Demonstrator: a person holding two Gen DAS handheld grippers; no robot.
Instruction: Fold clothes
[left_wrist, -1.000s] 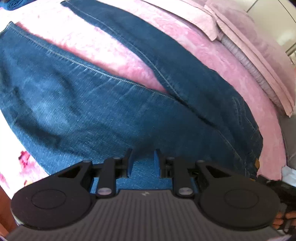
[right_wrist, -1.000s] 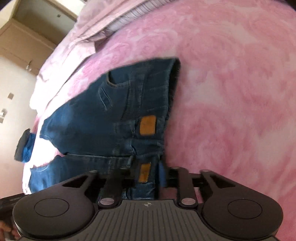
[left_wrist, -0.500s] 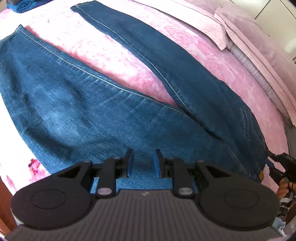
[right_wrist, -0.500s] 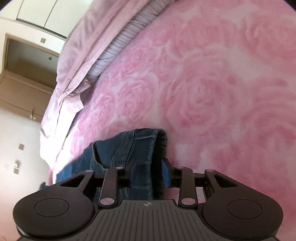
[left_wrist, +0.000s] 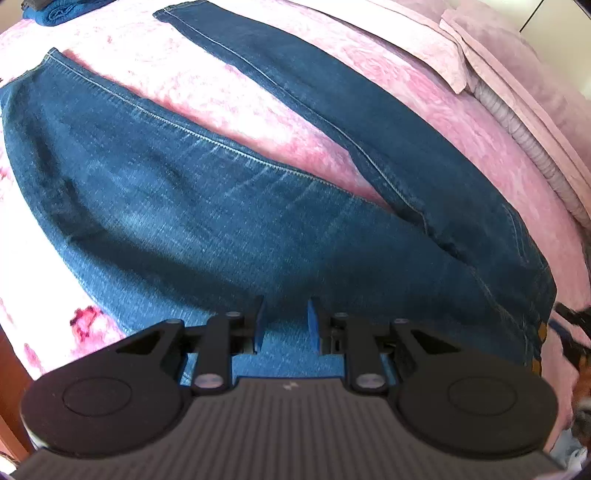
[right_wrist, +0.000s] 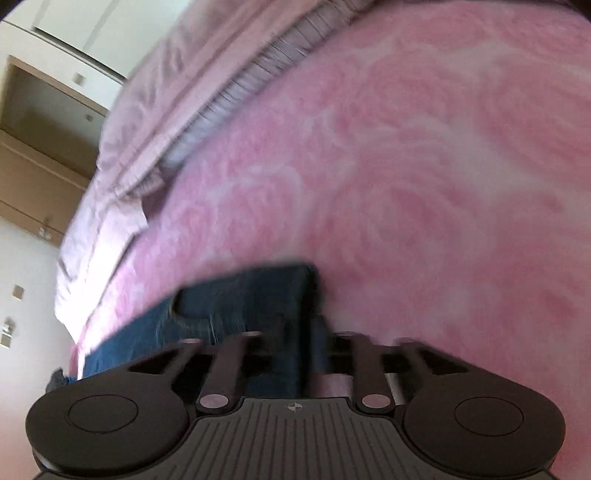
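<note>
The right gripper (right_wrist: 295, 334) has slid back along the waistband and its jaws have just been opening, denim between them but no longer pinched. The left gripper (left_wrist: 284, 319) stays clamped narrow on the jeans (left_wrist: 207, 206), legs splayed across the pink blanket (right_wrist: 424, 166).

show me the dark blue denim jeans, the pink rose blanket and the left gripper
dark blue denim jeans (left_wrist: 177, 206), left wrist view, near leg's thigh.
pink rose-patterned blanket (right_wrist: 424, 155), right wrist view, bare stretch.
left gripper (left_wrist: 285, 317), left wrist view, gap between fingertips.
</note>
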